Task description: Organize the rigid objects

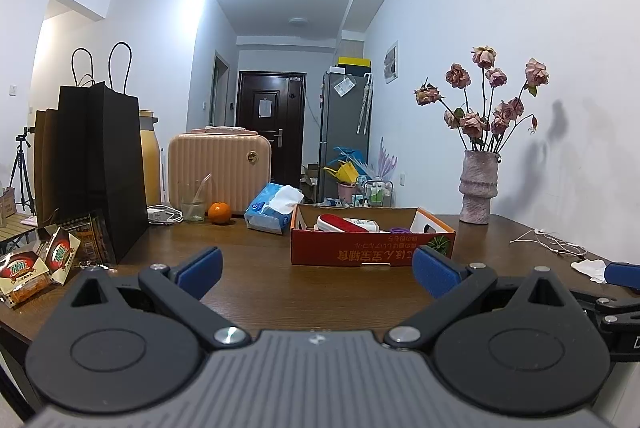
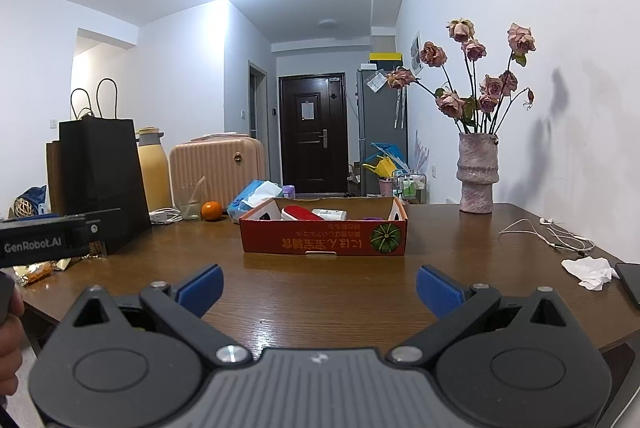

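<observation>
On the brown desk (image 2: 320, 292) I see the red box (image 2: 324, 234) straight ahead of both grippers, nearer my right gripper (image 2: 320, 292), with its long side facing me and both sets of jaws wide apart and empty, as on my left gripper (image 1: 316, 274).

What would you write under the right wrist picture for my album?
Open right gripper hovers over a wooden table, facing a red cardboard box and a vase of dried roses.

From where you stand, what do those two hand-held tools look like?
Both look alike: the left gripper and right gripper each have two blue ribbed fingers on black linkage arms with silver pivot screws, round black housings and a ribbed grey body. The left one's side reads GenRobot.AI in white.
</observation>
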`<state>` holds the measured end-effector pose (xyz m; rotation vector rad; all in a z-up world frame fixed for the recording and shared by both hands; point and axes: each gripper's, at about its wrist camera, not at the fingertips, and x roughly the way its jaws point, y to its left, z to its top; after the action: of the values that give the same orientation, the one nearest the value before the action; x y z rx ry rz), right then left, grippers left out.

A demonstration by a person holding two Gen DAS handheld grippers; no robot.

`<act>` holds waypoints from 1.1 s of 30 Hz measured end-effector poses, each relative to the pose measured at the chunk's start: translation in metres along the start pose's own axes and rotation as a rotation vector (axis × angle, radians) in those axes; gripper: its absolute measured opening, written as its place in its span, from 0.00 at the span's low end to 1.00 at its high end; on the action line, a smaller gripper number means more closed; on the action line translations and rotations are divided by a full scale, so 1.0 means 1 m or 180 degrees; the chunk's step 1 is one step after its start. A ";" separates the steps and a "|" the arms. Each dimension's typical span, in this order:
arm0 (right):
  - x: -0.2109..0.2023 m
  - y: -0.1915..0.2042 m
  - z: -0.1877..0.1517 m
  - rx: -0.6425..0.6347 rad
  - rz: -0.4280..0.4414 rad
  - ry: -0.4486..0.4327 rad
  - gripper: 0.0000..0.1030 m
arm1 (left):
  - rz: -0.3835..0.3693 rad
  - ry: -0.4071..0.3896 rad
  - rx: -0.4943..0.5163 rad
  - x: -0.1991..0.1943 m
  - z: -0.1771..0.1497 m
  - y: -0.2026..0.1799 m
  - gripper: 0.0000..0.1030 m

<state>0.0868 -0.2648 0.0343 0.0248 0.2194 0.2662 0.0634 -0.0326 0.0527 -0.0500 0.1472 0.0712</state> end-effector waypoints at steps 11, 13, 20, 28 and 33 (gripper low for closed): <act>-0.001 -0.001 0.001 -0.0005 0.0006 -0.0010 1.00 | -0.0003 -0.0003 0.0003 0.000 0.000 0.000 1.00; -0.002 0.000 0.001 -0.0015 0.0004 -0.0013 1.00 | -0.0007 -0.0002 0.0003 0.000 0.000 0.000 1.00; -0.002 0.001 0.001 -0.0031 -0.0009 -0.0015 1.00 | -0.0012 0.0016 0.0008 0.001 0.001 -0.001 1.00; -0.002 0.001 0.001 -0.0036 -0.0010 -0.0015 1.00 | -0.0013 0.0008 0.0011 0.000 0.001 0.000 1.00; -0.002 0.002 0.001 -0.0037 -0.0009 -0.0019 1.00 | -0.0003 0.0004 0.0014 0.000 0.000 -0.001 1.00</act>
<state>0.0844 -0.2636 0.0358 0.0138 0.2121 0.2644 0.0639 -0.0334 0.0532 -0.0456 0.1487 0.0698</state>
